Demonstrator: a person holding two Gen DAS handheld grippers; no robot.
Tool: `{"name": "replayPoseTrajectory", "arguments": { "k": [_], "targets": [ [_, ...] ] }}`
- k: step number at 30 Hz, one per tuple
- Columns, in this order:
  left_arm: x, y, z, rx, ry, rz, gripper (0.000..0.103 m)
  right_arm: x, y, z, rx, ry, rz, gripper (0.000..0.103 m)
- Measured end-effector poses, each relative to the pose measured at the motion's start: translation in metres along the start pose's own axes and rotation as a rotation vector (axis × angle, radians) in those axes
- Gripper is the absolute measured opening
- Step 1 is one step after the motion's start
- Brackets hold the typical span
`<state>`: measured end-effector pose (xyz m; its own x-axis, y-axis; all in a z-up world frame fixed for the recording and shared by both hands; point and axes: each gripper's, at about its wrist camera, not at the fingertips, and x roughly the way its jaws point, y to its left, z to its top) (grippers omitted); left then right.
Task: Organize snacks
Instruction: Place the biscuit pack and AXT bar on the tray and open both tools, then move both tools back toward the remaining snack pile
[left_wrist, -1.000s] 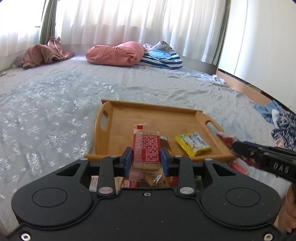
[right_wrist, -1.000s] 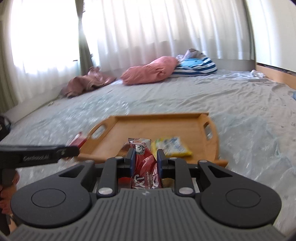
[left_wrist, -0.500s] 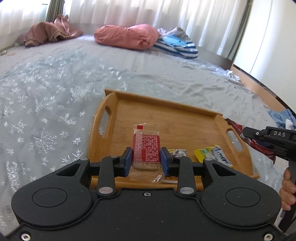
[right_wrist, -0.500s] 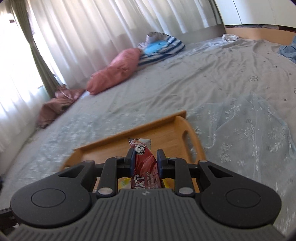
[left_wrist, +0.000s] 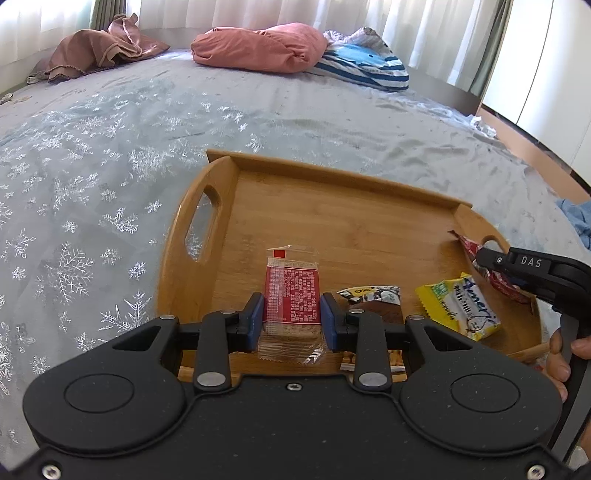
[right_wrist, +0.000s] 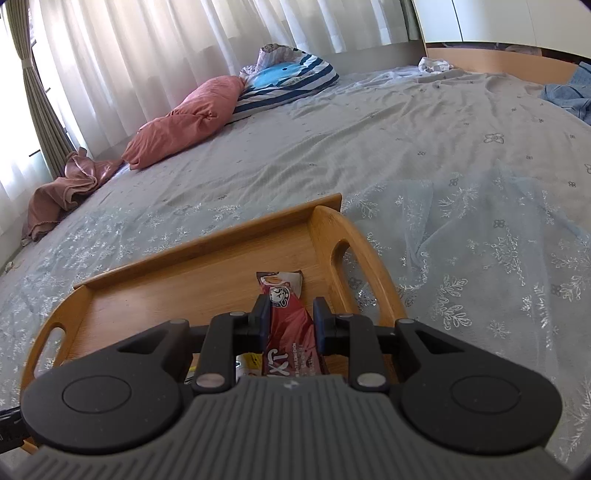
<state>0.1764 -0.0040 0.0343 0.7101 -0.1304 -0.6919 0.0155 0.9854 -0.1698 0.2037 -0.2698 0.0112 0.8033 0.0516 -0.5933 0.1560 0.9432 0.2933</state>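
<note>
A wooden tray (left_wrist: 332, 206) with two handles lies on the bed. My left gripper (left_wrist: 291, 314) is shut on a red cracker packet (left_wrist: 291, 291) and holds it over the tray's near left part. My right gripper (right_wrist: 288, 317) is shut on a red snack bar (right_wrist: 286, 314) over the tray (right_wrist: 207, 273) near its right handle; it also shows at the right of the left wrist view (left_wrist: 524, 266). A yellow snack packet (left_wrist: 458, 306) and a brown-and-white packet (left_wrist: 373, 302) lie on the tray's near right.
The bed has a grey snowflake cover (left_wrist: 92, 184). A pink pillow (left_wrist: 258, 48), a striped blue pillow (left_wrist: 362, 70) and a brown cloth (left_wrist: 96, 51) lie at the far side by the curtains. Blue clothes (right_wrist: 569, 92) lie at the right.
Both grippers have moved forward over the tray with their snacks still held. The right gripper now reaches over the tray's right handle side.
</note>
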Motion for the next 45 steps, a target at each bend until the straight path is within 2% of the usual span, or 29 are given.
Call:
{"name": "replayPoseTrajectory", "arguments": {
  "k": [21,28,30,31,37,42,45],
  "targets": [
    [0.011,-0.009,-0.005,0.046,-0.005,0.019,0.031,0.006,-0.001,-0.011,-0.001,-0.011,0.041,0.029],
    [0.01,-0.009,-0.005,0.051,0.004,0.008,0.03,0.004,-0.002,-0.011,0.005,-0.01,0.066,0.038],
    [0.009,-0.008,-0.005,0.052,0.006,0.008,0.03,0.002,-0.003,-0.011,0.011,-0.014,0.074,0.043],
    [0.008,-0.008,-0.005,0.057,0.008,0.009,0.03,0.001,-0.003,-0.011,0.013,-0.019,0.08,0.05],
    [0.001,-0.01,-0.008,0.069,-0.004,0.009,0.045,-0.011,-0.001,-0.008,-0.005,-0.038,0.1,0.067],
    [-0.013,-0.011,-0.009,0.085,-0.028,0.023,0.071,-0.023,0.001,-0.008,-0.035,-0.042,0.118,0.074],
    [-0.025,-0.009,-0.011,0.091,-0.048,0.026,0.078,-0.033,0.003,-0.01,-0.067,-0.048,0.12,0.082]
  ]
}}
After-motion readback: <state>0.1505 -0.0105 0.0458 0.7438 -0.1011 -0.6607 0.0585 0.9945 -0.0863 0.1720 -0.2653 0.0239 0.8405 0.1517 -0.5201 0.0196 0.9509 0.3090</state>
